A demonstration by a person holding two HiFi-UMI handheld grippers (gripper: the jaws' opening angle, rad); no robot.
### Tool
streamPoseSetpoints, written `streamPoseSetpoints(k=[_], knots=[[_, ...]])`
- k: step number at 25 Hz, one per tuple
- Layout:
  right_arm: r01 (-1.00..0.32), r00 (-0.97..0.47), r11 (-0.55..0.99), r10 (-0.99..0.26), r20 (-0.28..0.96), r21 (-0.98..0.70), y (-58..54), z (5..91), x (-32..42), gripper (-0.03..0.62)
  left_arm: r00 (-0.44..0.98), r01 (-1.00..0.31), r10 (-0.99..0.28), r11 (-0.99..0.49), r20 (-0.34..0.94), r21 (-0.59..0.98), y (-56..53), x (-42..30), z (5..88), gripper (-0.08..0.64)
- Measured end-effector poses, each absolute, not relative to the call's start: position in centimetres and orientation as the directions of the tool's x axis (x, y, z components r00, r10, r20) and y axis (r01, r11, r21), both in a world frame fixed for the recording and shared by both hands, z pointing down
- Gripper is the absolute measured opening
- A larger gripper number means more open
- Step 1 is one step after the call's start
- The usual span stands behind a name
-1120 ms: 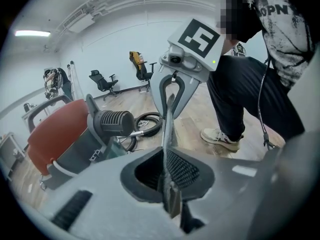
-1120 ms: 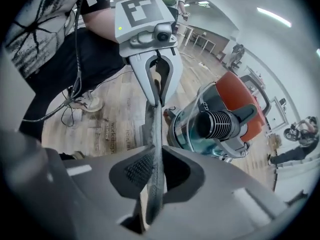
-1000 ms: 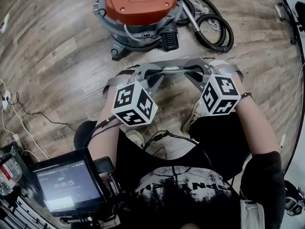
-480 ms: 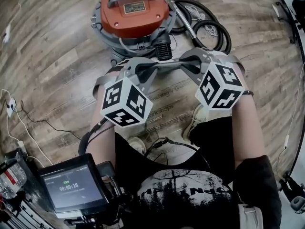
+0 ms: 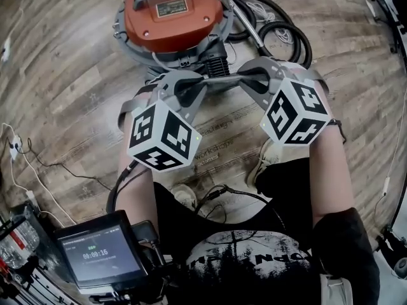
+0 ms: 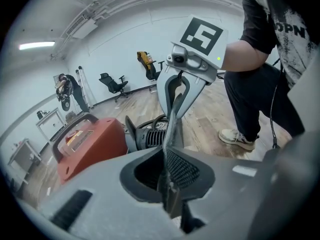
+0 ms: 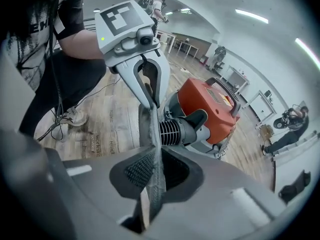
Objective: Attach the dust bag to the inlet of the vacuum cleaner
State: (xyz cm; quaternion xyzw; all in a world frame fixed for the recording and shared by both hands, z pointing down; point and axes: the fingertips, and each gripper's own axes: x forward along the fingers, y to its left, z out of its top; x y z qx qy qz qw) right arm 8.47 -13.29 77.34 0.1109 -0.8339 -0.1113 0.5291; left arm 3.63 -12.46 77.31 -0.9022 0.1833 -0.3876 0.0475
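Note:
The vacuum cleaner (image 5: 166, 16) has an orange lid on a grey drum, with its black ribbed inlet (image 5: 218, 67) on the side nearest me. A thin grey dust bag (image 5: 224, 79) is stretched edge-on between the two grippers, just in front of the inlet. My left gripper (image 5: 205, 83) is shut on its left end and my right gripper (image 5: 243, 80) on its right end. In the left gripper view the bag (image 6: 173, 115) runs from the jaws (image 6: 167, 171) up to the other gripper. In the right gripper view the bag (image 7: 149, 129) is pinched at the jaws (image 7: 152, 176), beside the inlet (image 7: 175, 131).
A black hose (image 5: 283, 33) coils on the wooden floor right of the vacuum. Cables (image 5: 38, 164) and a tablet screen (image 5: 95, 256) are at the lower left. My shoes (image 5: 264, 161) stand below the grippers. Office chairs (image 6: 112, 82) and a person (image 6: 65, 89) are far back.
Both grippers, with the bag stretched between them, have moved up the picture toward the vacuum; the bag now lies right at the inlet. Both grips are unchanged.

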Motion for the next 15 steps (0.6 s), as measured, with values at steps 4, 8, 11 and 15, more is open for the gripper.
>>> streamPoseSetpoints(k=[4,8,11,15], knots=[[-0.097,-0.445,0.958,-0.284,0.849,0.27,-13.72,77.69,8.68,0.032,0.629,-0.287,-0.376,-0.926,0.681,-0.246,-12.94,3.84,77.0,0.031],[-0.097,-0.446,0.965,-0.261,0.856,0.243,-13.54,78.02,8.57,0.038,0.628,-0.3,-0.373,-0.926,0.683,-0.229,-12.94,3.71,77.2,0.031],[-0.077,-0.437,0.968,-0.249,0.864,0.24,-13.6,77.86,8.58,0.037,0.626,-0.311,-0.374,-0.925,0.685,-0.22,-13.1,3.72,77.31,0.031],[-0.07,-0.411,0.96,-0.277,0.869,0.273,-13.83,77.61,9.13,0.038,0.641,-0.304,-0.375,-0.925,0.67,-0.227,-13.22,4.28,77.27,0.031]])
